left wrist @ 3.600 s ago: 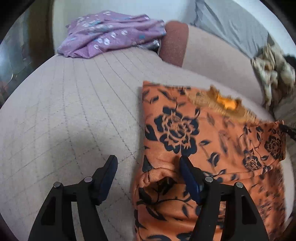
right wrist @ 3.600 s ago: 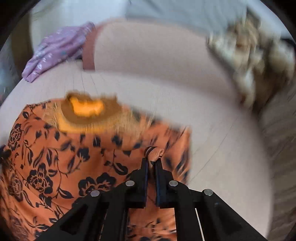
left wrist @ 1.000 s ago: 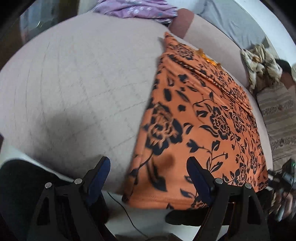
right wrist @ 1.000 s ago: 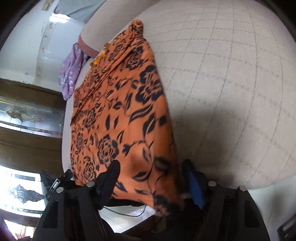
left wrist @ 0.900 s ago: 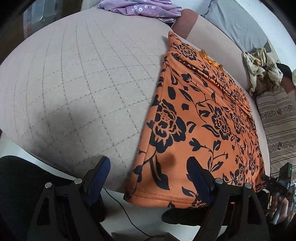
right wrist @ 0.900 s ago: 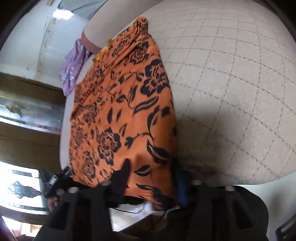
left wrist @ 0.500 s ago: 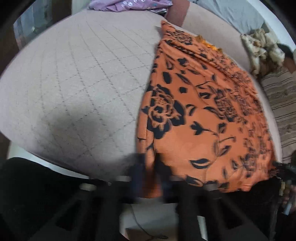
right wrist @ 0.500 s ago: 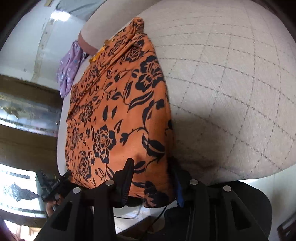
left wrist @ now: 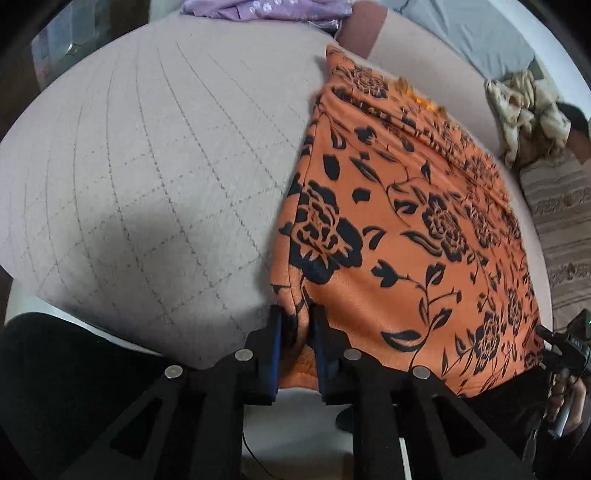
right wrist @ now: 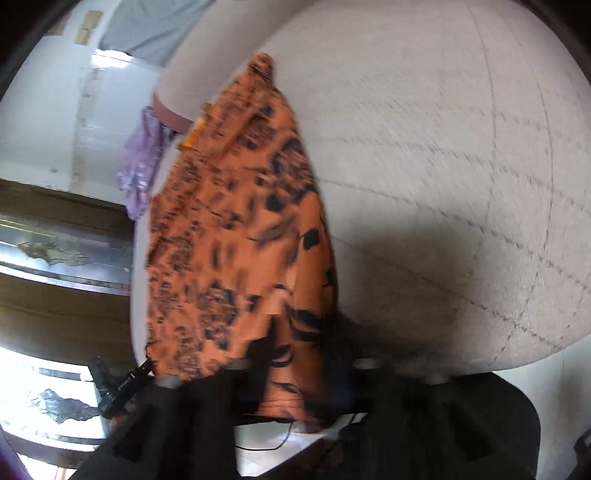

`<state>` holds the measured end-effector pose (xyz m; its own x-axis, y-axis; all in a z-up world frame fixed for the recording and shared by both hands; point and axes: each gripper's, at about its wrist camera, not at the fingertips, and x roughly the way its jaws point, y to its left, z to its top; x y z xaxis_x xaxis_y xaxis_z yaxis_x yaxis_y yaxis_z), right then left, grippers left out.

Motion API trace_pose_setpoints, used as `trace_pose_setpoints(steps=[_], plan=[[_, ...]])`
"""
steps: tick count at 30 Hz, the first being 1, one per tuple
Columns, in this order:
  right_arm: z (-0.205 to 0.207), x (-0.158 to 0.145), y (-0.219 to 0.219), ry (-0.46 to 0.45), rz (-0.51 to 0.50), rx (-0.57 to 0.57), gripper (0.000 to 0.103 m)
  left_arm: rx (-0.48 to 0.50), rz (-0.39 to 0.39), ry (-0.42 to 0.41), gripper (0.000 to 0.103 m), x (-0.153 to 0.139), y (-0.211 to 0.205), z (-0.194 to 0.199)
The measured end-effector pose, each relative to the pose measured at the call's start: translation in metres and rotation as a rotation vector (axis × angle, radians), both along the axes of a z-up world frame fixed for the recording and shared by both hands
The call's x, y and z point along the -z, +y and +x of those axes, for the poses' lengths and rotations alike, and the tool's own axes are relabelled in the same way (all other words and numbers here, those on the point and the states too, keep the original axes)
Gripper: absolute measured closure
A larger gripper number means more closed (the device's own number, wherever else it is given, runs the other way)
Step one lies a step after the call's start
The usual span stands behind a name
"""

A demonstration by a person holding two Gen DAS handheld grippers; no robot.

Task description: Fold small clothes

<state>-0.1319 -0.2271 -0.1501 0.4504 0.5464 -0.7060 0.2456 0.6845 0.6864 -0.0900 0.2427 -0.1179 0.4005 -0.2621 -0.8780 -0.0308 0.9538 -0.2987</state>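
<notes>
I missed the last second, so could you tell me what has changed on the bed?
The left gripper closed onto the near hem of the orange floral garment; its jaws have just eased wider. The right gripper's view is blurred. The purple garment stayed put.

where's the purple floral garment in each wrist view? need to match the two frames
Left wrist: purple floral garment at the top edge, centre-left, at the far end of the quilted cushion.
Right wrist: purple floral garment at mid-left, small and blurred, beside the far end of the orange floral cloth.
Shared landmark: orange floral cloth; the purple garment lies beyond its far end in both views.
</notes>
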Motion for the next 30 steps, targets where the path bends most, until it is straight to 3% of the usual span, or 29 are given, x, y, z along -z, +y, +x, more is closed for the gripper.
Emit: trace_pose_setpoints(steps=[2,3,4,5,7,9,11,12,14,16,21,23,24,26,30], plan=[[-0.001,-0.001,0.001,-0.016,0.025,0.004,0.052,0.020,-0.013,0.000,0.078,-0.002,-0.001,0.001],[0.001,-0.003,0.004,-0.011,-0.005,-0.019,0.058,0.032,-0.011,-0.004,0.099,-0.004,-0.001,0.002],[0.003,-0.004,0.007,-0.001,-0.034,-0.043,0.070,0.042,-0.017,-0.012,0.098,-0.008,-0.004,0.003],[0.005,-0.005,0.008,0.015,-0.051,-0.054,0.098,0.041,-0.035,-0.043,0.098,-0.018,-0.007,0.005],[0.006,-0.018,0.006,-0.023,-0.036,-0.052,0.097,0.042,-0.058,-0.112,0.098,-0.038,-0.001,0.000],[0.007,-0.033,0.004,-0.060,-0.022,-0.038,0.097,0.037,-0.070,-0.118,0.098,-0.041,0.001,0.003],[0.010,-0.033,0.004,-0.063,-0.013,-0.041,0.097,0.043,-0.060,-0.067,0.098,-0.025,0.001,0.008],[0.011,-0.024,0.005,-0.036,-0.013,-0.042,0.097,0.035,-0.035,0.000,0.098,-0.007,0.002,0.011],[0.012,-0.001,0.004,0.029,0.004,-0.033,0.097,0.033,-0.043,0.033,0.098,0.004,0.003,0.012],[0.008,0.006,-0.002,0.027,0.064,-0.001,0.097,0.038,-0.049,-0.001,0.098,-0.008,0.003,0.012],[0.022,-0.035,-0.003,-0.108,0.104,-0.028,0.097,0.079,-0.072,-0.133,0.098,-0.055,0.001,0.026],[0.033,-0.041,-0.002,-0.139,0.118,-0.037,0.097,0.078,-0.067,-0.088,0.098,-0.042,0.002,0.035],[0.040,-0.036,0.001,-0.122,0.114,-0.049,0.097,0.069,-0.056,-0.017,0.098,-0.024,0.002,0.041],[0.052,-0.017,0.006,-0.051,0.128,-0.071,0.097,0.085,-0.052,0.019,0.098,-0.014,0.004,0.045],[0.083,-0.028,0.007,-0.084,0.154,-0.097,0.097,0.138,-0.083,-0.105,0.098,-0.061,-0.008,0.086]])
